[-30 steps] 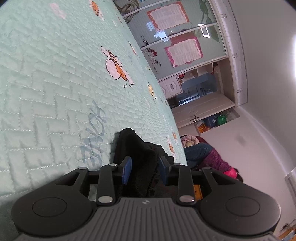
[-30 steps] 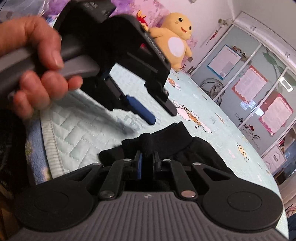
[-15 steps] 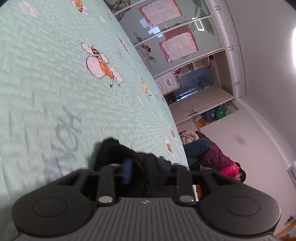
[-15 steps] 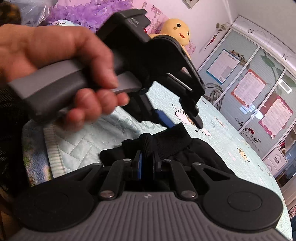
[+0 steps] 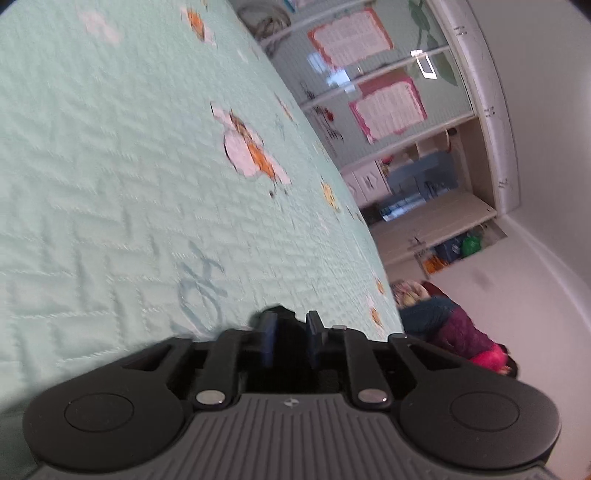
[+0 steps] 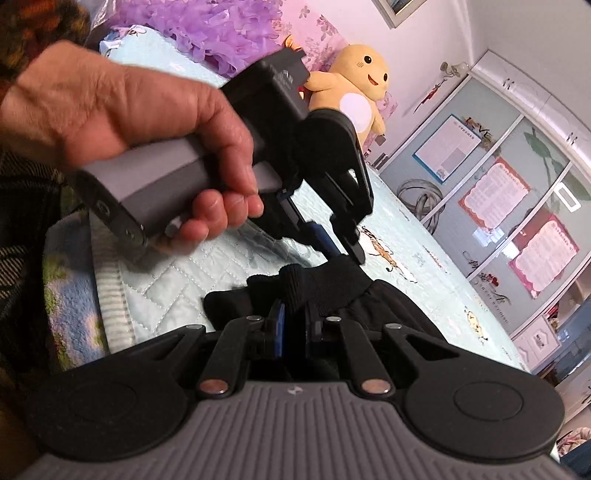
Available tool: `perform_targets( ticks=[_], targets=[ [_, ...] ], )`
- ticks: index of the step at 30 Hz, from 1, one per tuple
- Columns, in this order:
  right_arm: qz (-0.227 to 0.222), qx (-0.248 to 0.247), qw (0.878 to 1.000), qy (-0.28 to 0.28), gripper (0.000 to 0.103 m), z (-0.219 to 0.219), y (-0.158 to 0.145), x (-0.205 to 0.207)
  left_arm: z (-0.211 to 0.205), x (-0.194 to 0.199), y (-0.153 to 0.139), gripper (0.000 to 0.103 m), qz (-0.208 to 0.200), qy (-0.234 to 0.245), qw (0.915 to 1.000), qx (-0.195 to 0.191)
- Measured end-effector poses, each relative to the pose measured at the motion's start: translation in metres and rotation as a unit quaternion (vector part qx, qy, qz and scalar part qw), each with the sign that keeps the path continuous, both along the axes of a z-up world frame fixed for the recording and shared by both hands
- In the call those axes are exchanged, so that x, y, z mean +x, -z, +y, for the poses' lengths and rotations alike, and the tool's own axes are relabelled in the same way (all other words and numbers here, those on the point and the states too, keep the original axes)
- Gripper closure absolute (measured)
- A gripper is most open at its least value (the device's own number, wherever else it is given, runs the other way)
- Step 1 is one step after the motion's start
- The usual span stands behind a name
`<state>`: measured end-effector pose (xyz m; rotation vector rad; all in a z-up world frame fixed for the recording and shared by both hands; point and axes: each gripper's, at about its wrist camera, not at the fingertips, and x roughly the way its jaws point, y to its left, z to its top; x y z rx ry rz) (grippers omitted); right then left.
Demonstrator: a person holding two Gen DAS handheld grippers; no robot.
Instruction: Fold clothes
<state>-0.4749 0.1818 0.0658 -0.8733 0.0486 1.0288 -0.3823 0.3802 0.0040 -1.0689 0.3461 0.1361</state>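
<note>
A black garment (image 6: pixel 388 306) lies on the mint quilted bed (image 6: pixel 406 236), its ribbed waistband bunched toward me. My right gripper (image 6: pixel 293 317) is shut on a fold of that waistband. A hand (image 6: pixel 129 122) holds my left gripper (image 6: pixel 340 247) just above the waistband's far edge, tips down at the cloth. In the left wrist view a hump of the black garment (image 5: pixel 277 312) sits between the blue pads of the left gripper (image 5: pixel 290 321). Those jaws are opening, and the narrow gap between them looks loose on the cloth.
A yellow plush toy (image 6: pixel 354 96) and purple ruffled fabric (image 6: pixel 207 29) sit at the head of the bed. A wardrobe with glass doors (image 6: pixel 517 184) stands beyond the bed. A pile of clothes (image 5: pixel 454 332) lies past the bed's edge. Bare quilt (image 5: pixel 110 184) stretches to the left.
The hand has carried the left gripper across toward the waistband's far edge. Its jaws narrowed onto the cloth, then parted a little. The right gripper keeps its hold.
</note>
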Motion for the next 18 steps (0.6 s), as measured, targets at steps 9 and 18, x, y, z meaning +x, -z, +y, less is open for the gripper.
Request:
perform_targets(
  ticks=[9,18],
  targets=[
    [-0.025,0.021,0.999,-0.004,0.092,-0.005,0.01,-0.004,-0.066,0.016,-0.058,0.061,-0.016,0.117,0.9757,0.184],
    [0.084,0.075,0.994,0.009,0.091,-0.06,-0.025,0.02,-0.06,0.031,-0.015,0.097,0.052,0.12,0.9809,0.144]
  ],
)
